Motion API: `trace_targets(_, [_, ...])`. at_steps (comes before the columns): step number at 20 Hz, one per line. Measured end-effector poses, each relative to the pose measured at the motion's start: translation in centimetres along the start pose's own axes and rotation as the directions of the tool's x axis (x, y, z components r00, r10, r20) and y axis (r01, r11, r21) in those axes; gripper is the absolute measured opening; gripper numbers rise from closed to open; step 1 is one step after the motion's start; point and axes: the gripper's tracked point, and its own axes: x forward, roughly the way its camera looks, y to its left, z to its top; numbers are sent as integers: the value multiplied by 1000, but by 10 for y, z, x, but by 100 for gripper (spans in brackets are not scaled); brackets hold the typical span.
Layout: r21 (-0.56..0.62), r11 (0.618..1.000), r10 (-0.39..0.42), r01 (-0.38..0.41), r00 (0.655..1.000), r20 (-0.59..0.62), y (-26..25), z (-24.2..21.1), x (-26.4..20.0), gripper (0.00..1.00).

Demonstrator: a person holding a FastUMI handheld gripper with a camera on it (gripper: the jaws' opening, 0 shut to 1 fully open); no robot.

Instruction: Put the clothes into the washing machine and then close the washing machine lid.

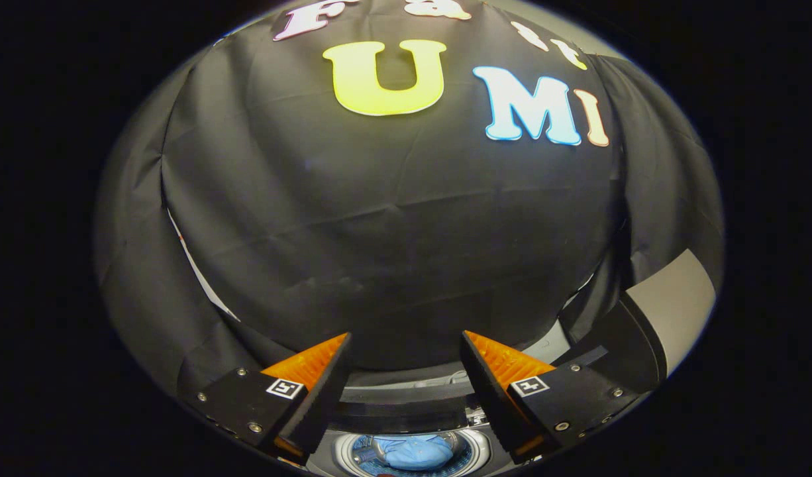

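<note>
I see my gripper [406, 371] released, its ridged wedge fingers spread wide above the round metal drum of the washing machine [475, 445]. A crumpled soft blue garment [416, 452] lies inside that drum. The machine's raised dark lid [634, 331] stands beside the drum.

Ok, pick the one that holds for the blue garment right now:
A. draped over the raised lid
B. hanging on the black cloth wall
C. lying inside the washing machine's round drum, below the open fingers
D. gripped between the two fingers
C: the crumpled blue garment lies inside the round metal drum of the washing machine, and the gripper above it is open, holding nothing.
</note>
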Motion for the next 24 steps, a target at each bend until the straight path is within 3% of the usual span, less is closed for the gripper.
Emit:
trace_targets(4, [-90,996,8,-9,1000,-17,9,-5,-1,98])
trace_targets(11, [-82,996,30,-22,994,108,7,-8,-17,98])
trace_targets(16, [-80,996,47,-27,966,255,7,-10,-34,98])
trace_targets(24, [-81,996,47,-24,955,292,6,-16,-46,98])
